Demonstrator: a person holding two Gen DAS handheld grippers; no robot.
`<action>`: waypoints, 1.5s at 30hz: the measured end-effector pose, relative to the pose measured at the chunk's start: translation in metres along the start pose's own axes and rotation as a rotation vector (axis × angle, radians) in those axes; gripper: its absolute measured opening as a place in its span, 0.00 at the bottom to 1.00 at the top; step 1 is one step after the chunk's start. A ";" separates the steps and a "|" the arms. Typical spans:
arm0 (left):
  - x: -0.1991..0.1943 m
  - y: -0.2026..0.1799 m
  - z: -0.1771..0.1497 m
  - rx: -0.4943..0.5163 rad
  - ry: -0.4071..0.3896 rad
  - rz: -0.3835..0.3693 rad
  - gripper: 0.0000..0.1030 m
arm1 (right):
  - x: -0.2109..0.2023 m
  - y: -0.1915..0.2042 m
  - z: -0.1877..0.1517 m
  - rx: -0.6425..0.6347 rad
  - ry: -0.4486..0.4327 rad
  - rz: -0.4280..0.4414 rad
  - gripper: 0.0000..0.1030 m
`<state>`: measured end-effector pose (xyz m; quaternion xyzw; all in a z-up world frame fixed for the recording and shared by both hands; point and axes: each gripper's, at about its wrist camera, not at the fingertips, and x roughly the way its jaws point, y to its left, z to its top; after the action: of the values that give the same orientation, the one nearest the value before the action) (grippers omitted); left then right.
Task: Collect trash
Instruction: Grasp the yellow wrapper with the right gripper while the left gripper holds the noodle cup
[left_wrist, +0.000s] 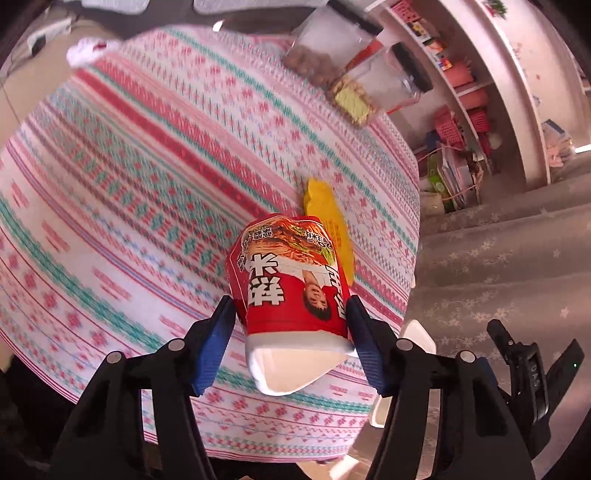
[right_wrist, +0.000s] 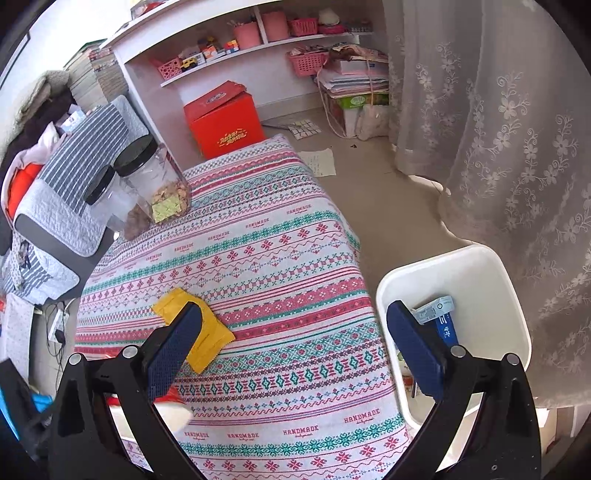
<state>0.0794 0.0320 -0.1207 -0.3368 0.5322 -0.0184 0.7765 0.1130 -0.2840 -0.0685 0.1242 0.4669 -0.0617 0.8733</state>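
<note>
My left gripper (left_wrist: 291, 314) is shut on a red and white instant noodle cup (left_wrist: 291, 280), squashed and held above the patterned tablecloth (left_wrist: 147, 184). A yellow wrapper (left_wrist: 328, 214) lies on the cloth just beyond the cup; it also shows in the right wrist view (right_wrist: 210, 332), partly behind my left finger. My right gripper (right_wrist: 291, 332) is open and empty above the table's near right corner. A white trash bin (right_wrist: 480, 273) stands on the floor right of the table, with a blue wrapper (right_wrist: 443, 321) inside. A bit of the cup (right_wrist: 171, 410) shows at lower left.
Two clear jars with black lids (right_wrist: 155, 184) stand at the table's far left; they also show in the left wrist view (left_wrist: 354, 70). A red box (right_wrist: 225, 118) and pink shelves (right_wrist: 258, 40) are beyond the table. A lace curtain (right_wrist: 498, 129) hangs on the right.
</note>
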 end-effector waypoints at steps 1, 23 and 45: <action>-0.015 0.001 0.008 0.035 -0.050 0.015 0.59 | 0.004 0.009 -0.002 -0.029 0.010 0.007 0.93; -0.136 0.039 0.081 0.278 -0.431 0.075 0.59 | 0.177 0.168 -0.034 -0.550 0.370 0.031 0.53; -0.134 0.041 0.078 0.279 -0.500 0.116 0.59 | -0.018 0.183 -0.003 -0.306 -0.201 0.190 0.15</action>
<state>0.0732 0.1551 -0.0174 -0.1900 0.3350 0.0365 0.9221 0.1418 -0.1072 -0.0258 0.0270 0.3674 0.0804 0.9262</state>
